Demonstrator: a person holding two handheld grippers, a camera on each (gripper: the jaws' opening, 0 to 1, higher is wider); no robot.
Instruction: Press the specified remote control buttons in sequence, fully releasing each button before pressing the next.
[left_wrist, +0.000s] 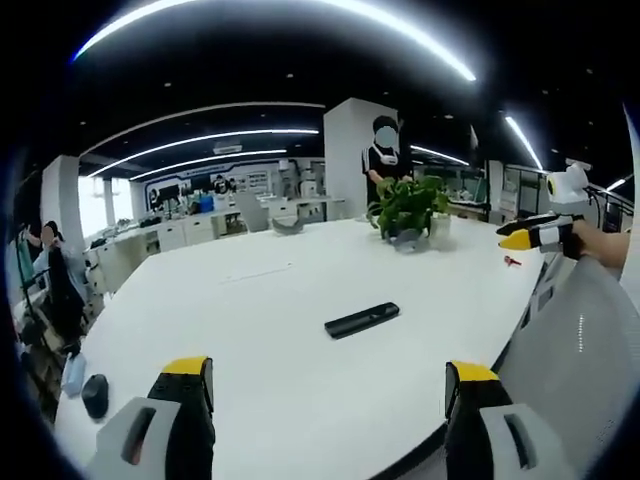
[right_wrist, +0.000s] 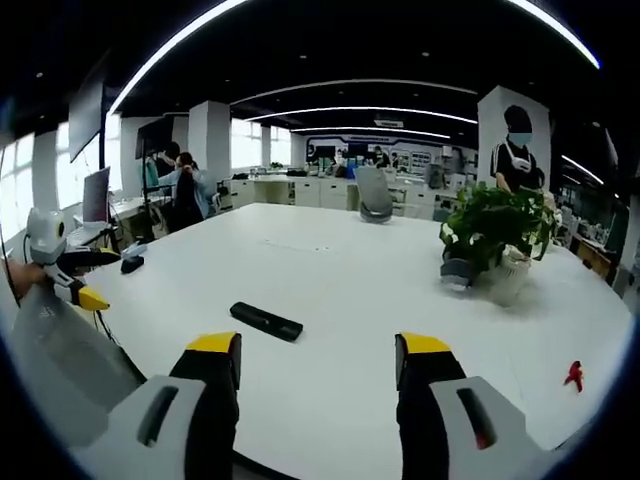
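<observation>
A slim black remote control (left_wrist: 362, 320) lies flat on the white table (left_wrist: 290, 300), ahead of my left gripper (left_wrist: 330, 385), whose yellow-tipped jaws stand wide apart and hold nothing. In the right gripper view the same remote (right_wrist: 266, 321) lies just beyond and left of my right gripper (right_wrist: 318, 362), which is also open and holds nothing. The right gripper (left_wrist: 540, 235) comes into the left gripper view at the far right, held above the table edge. The left gripper (right_wrist: 75, 280) appears at the left edge of the right gripper view.
A potted green plant (right_wrist: 495, 235) stands at the table's far side with a small white pot beside it. A small red object (right_wrist: 573, 375) lies near the right table edge. A dark mouse-like object (left_wrist: 95, 395) sits at the near left. People stand and sit among desks behind.
</observation>
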